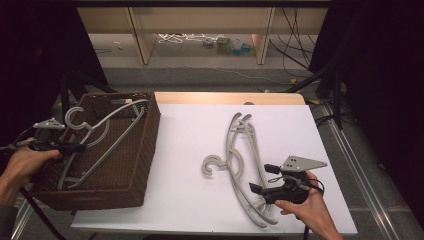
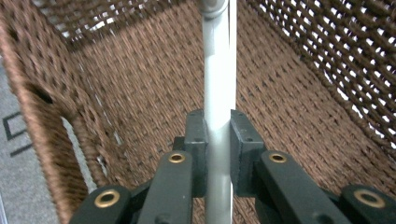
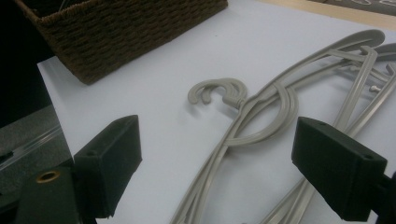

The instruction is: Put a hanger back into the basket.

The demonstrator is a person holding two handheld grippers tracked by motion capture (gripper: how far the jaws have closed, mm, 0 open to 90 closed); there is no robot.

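Inside basket (image 1: 145,150), hanger (image 1: 107,132) lies diagonally, hook far-left.

On my feed the wicker basket (image 1: 135,165) is a dark brown, its weave tight and ribbed on the floor and looser, open-meshed on the walls. The hanger (image 2: 217,84) I hold in the left gripper (image 2: 217,144) is pale grey-beige plastic, plain; the stack of hangers (image 1: 245,160) on the worktop (image 1: 190,125) has the same beige tone. The worktop itself is flat white with a light wooden strip at its far edge. Both grippers' jaws are matt black, with brass-coloured rivets; the right gripper (image 1: 262,178) carries a grey plate.
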